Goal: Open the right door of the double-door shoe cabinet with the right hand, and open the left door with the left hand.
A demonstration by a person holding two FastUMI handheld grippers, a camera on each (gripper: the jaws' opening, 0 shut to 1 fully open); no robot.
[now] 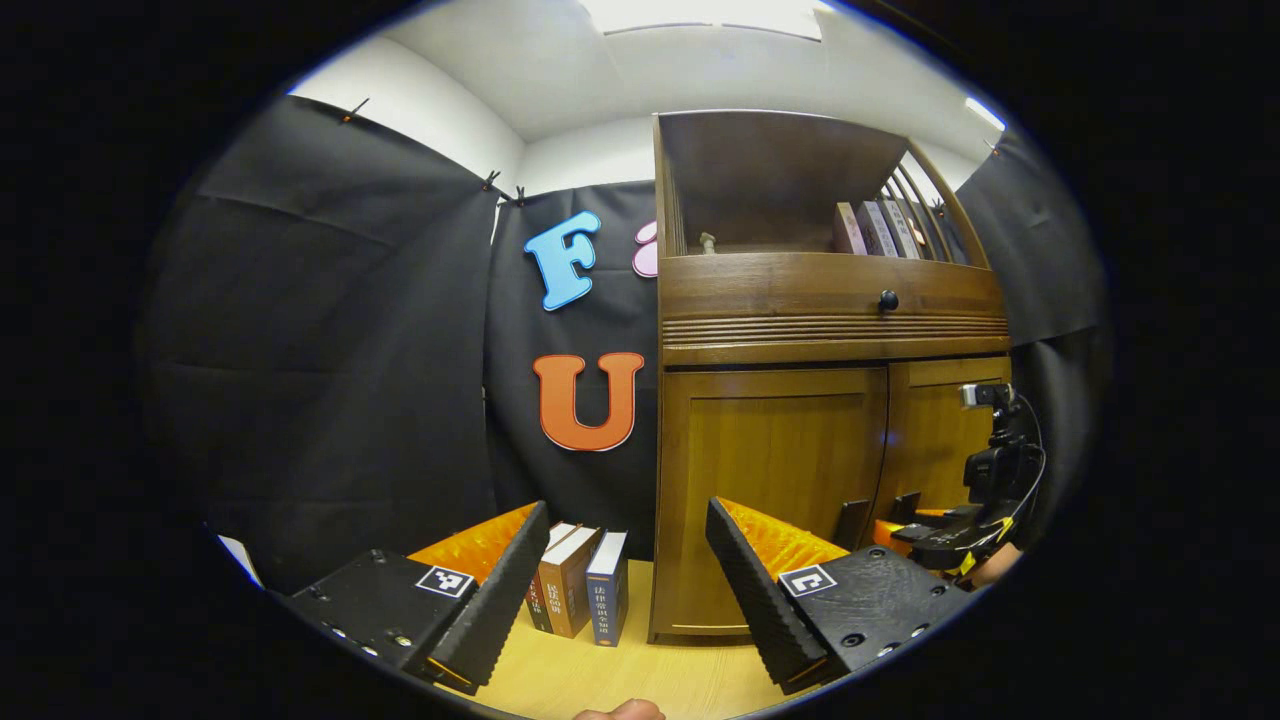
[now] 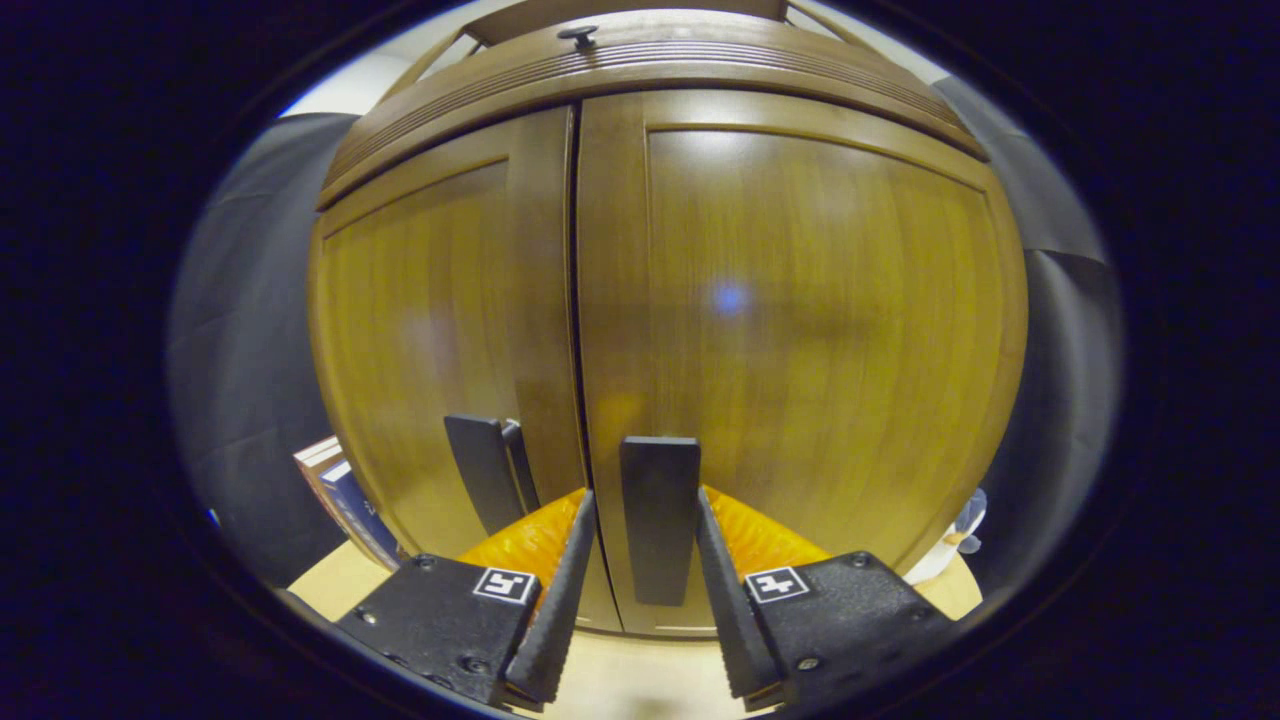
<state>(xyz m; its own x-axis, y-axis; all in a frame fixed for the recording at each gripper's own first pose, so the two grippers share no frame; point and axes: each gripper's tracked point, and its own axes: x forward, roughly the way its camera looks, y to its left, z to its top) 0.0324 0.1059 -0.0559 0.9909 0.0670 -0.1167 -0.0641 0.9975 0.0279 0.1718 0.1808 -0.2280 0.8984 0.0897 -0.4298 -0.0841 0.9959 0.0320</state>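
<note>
The wooden shoe cabinet [image 1: 760, 300] stands at the right of the left gripper view, with both lower doors closed. In the right gripper view the left door [image 2: 430, 330] and right door [image 2: 820, 300] meet at a dark seam. Each door carries a black vertical handle. My right gripper [image 2: 645, 500] is open, and its fingers straddle the right door's handle [image 2: 660, 540], with a small gap on the left side. The left door's handle [image 2: 485, 485] is free. My left gripper [image 1: 628, 515] is open and empty, hanging well short of the left door [image 1: 770, 490]. The right gripper [image 1: 945, 540] shows low by the handles.
Three upright books [image 1: 580, 590] stand on the light wooden tabletop [image 1: 620, 670], left of the cabinet. Above the doors is a drawer with a black knob [image 1: 887, 299], and above that an open shelf holding books [image 1: 880, 230]. Black cloth walls surround the booth.
</note>
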